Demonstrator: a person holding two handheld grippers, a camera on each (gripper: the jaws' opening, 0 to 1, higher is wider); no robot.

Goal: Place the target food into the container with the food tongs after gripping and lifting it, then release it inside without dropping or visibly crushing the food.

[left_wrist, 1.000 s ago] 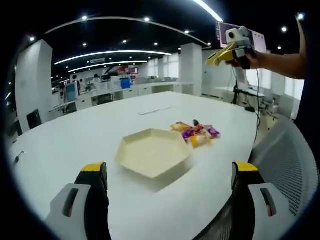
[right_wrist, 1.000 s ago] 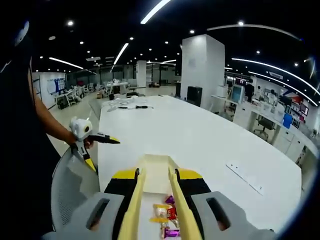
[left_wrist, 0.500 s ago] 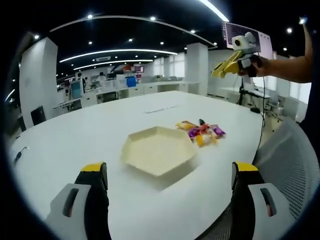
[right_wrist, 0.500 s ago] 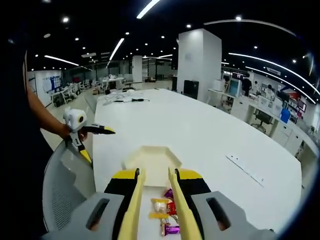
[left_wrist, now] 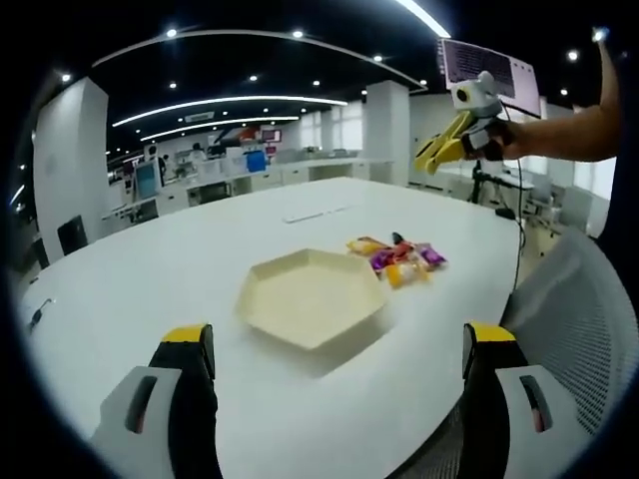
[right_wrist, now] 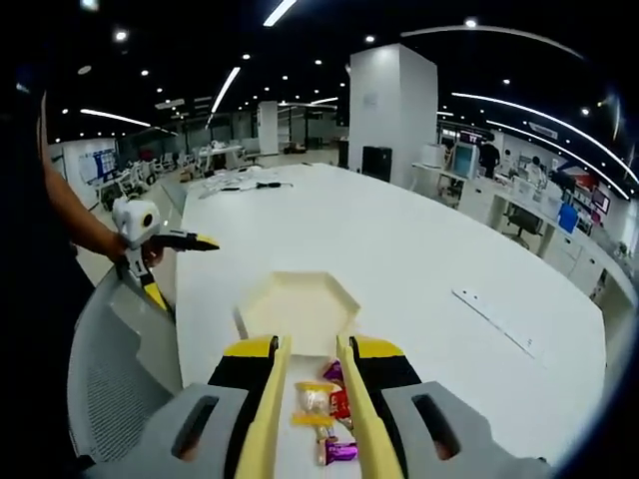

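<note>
A cream hexagonal tray [left_wrist: 310, 299] lies on the white table, with a small heap of wrapped candies [left_wrist: 397, 261] just beyond its right side. My left gripper [left_wrist: 337, 341] is open, its jaws wide apart in front of the tray and holding nothing. A hand holds my right gripper [left_wrist: 439, 155] high above the candies. In the right gripper view, my right gripper [right_wrist: 313, 344] is shut on yellow food tongs [right_wrist: 270, 399]. The tong blades are apart, and the candies [right_wrist: 321, 409] lie on the table below them, with the tray [right_wrist: 297, 304] beyond. The left gripper [right_wrist: 185, 241] shows at the left.
A grey mesh chair [left_wrist: 579, 319] stands at the table's near edge, also visible as the chair [right_wrist: 110, 369] in the right gripper view. A thin white strip [right_wrist: 494, 321] lies on the table [right_wrist: 419, 259] to the right. Office desks and pillars stand far behind.
The right gripper has moved a little lower and forward over the candies, so the tray shows more fully in its view. The tray and candies have not moved.
</note>
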